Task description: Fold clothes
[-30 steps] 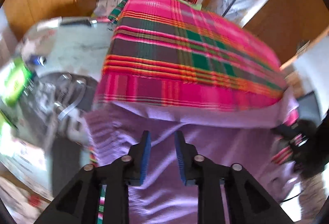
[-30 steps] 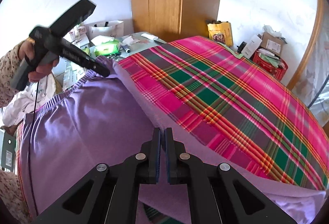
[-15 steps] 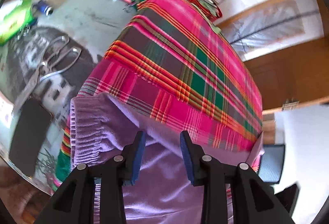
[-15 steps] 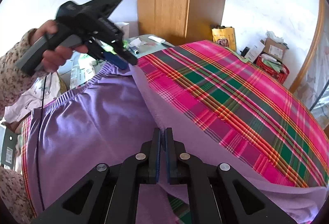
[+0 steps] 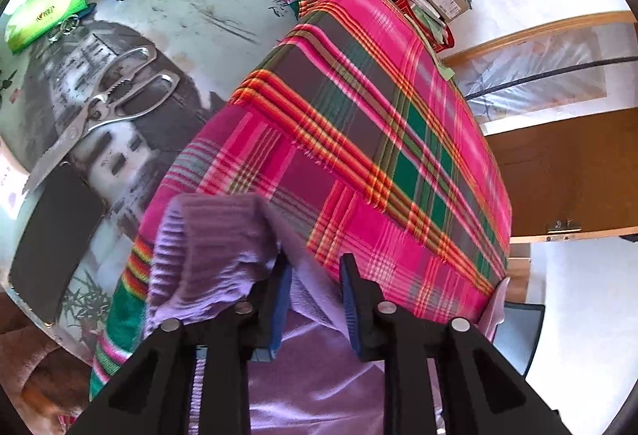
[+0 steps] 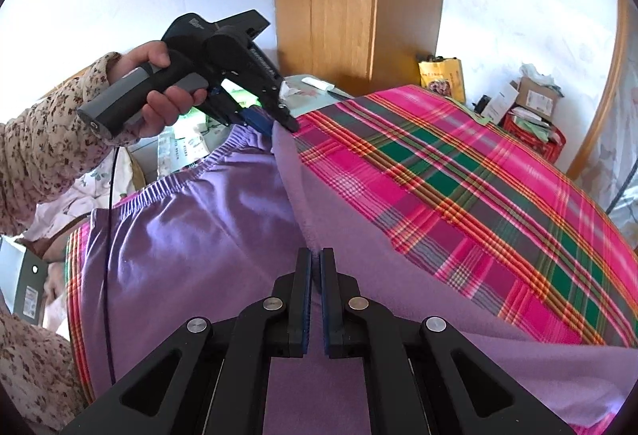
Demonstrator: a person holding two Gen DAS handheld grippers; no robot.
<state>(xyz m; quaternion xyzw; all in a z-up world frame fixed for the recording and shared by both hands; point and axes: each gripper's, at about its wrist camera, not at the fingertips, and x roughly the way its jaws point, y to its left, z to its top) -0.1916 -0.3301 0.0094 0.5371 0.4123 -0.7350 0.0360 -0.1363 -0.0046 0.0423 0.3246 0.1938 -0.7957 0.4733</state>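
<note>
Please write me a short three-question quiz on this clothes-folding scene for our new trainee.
1. True or false: the right tongs are shut on the folded edge of the soft lilac garment.
2. Which item lies on the pale printed table beside the pink, green and orange plaid cloth? A) steel kitchen scissors B) a red mug C) a wooden spoon
3. What sits between the closing pads of the left tongs?

Key
1. True.
2. A, the steel kitchen scissors.
3. The garment's ribbed waistband corner; the pads do not yet press on it.
</note>
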